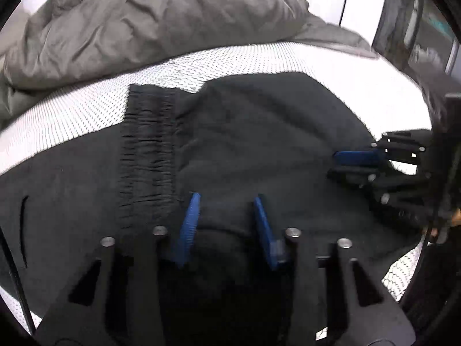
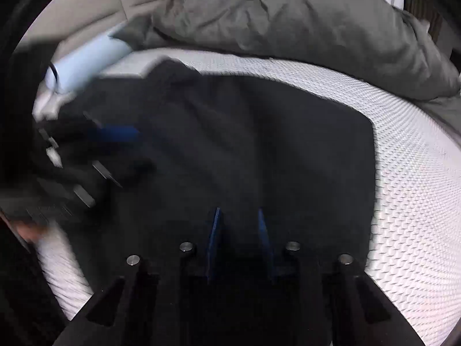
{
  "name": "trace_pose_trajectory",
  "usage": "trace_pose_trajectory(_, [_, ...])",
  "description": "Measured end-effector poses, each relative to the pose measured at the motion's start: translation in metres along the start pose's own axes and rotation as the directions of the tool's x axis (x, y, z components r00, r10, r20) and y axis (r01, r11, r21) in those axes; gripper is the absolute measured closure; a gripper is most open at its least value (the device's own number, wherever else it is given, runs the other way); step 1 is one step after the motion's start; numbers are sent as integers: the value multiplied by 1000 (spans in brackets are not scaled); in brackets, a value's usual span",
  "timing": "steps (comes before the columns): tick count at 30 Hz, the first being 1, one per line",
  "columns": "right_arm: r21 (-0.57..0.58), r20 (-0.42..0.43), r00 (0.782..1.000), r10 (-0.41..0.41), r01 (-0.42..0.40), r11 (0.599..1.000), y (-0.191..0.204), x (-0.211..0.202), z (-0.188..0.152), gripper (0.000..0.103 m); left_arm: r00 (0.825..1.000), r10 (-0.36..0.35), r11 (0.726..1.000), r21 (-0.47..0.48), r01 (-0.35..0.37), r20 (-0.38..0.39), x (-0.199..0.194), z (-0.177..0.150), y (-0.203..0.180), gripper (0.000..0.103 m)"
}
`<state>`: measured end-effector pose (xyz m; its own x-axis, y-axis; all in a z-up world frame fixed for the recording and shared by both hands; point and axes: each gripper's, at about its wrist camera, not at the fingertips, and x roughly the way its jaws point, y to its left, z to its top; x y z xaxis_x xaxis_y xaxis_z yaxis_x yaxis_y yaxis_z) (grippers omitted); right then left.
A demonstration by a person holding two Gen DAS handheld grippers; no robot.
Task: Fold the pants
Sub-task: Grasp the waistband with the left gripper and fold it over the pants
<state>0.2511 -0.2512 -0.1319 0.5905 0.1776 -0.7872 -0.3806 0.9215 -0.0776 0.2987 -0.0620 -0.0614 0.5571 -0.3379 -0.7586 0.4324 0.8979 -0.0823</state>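
Observation:
Black pants (image 1: 245,132) lie folded on a white mesh mattress (image 1: 86,106), elastic waistband (image 1: 149,150) on top. My left gripper (image 1: 226,201) is open, its blue fingers (image 1: 188,227) either side of a raised fold of black cloth. My right gripper shows at the right of the left wrist view (image 1: 343,163), low on the pants' edge, jaws close together. In the right wrist view the pants (image 2: 259,144) fill the middle; my right gripper (image 2: 239,213) has its blue fingers (image 2: 214,239) apart over the cloth. The left gripper (image 2: 124,144) is blurred at the left.
A rumpled grey duvet (image 1: 144,23) lies along the far side of the mattress, also in the right wrist view (image 2: 302,20). A pale blue cylinder (image 2: 86,60) lies at the far left. A dark cabinet (image 1: 417,28) stands at the right.

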Motion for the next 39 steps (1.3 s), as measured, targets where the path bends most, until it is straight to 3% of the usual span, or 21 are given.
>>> trace_pose_trajectory(3, [73,18,999,-42,41,997,-32,-14,-7,79,998,-56,996,-66,56,-3,0,5,18,72])
trace_pose_trajectory(6, [152,37,999,-10,4,988,-59,-20,-13,79,1000,-25,997,-68,25,-5,-5,7,11,71])
trace_pose_trajectory(10, [150,65,997,34,-43,988,-55,-31,-10,75,999,-22,997,-68,24,40,-27,18,-1,69])
trace_pose_trajectory(13, [123,117,992,42,-56,991,-46,-43,4,72,996,-33,999,-40,36,80,-38,33,-12,58])
trace_pose_trajectory(15, [106,122,992,34,-47,993,-41,-41,19,70,998,-27,999,-33,29,49,-23,49,-11,58])
trace_pose_trajectory(18, [101,68,992,102,-108,989,-30,-21,47,70,998,41,998,-35,-43,-52,9,62,-2,58])
trace_pose_trajectory(21, [56,10,993,117,-117,992,-12,-1,59,70,998,-5,997,-82,0,-65,27,54,16,59])
trace_pose_trajectory(23, [32,-37,995,92,-91,995,-5,19,61,70,998,-51,994,-100,47,-44,27,50,27,66])
trace_pose_trajectory(25, [27,-73,994,76,-74,997,-11,31,55,70,997,-72,988,-143,66,-41,29,51,41,82])
trace_pose_trajectory(26, [42,-67,994,83,-80,996,-20,29,54,70,995,-94,982,-168,87,-37,31,51,47,82])
trace_pose_trajectory(28, [75,-59,998,15,-11,997,-39,20,51,70,992,-122,973,-199,113,-32,35,52,55,83])
trace_pose_trajectory(30, [126,-36,998,-43,47,991,-61,11,47,70,994,-102,982,-165,95,-35,37,52,51,83])
trace_pose_trajectory(33, [166,-17,1000,-16,18,986,-75,7,44,70,996,-79,987,-145,72,-40,38,53,46,83])
trace_pose_trajectory(37, [122,15,1000,-20,18,992,-62,-3,49,70,997,-73,986,-155,66,-39,21,58,40,81])
trace_pose_trajectory(39, [106,60,998,-3,-3,994,-55,-14,55,67,998,-55,990,-130,54,-6,7,62,34,75])
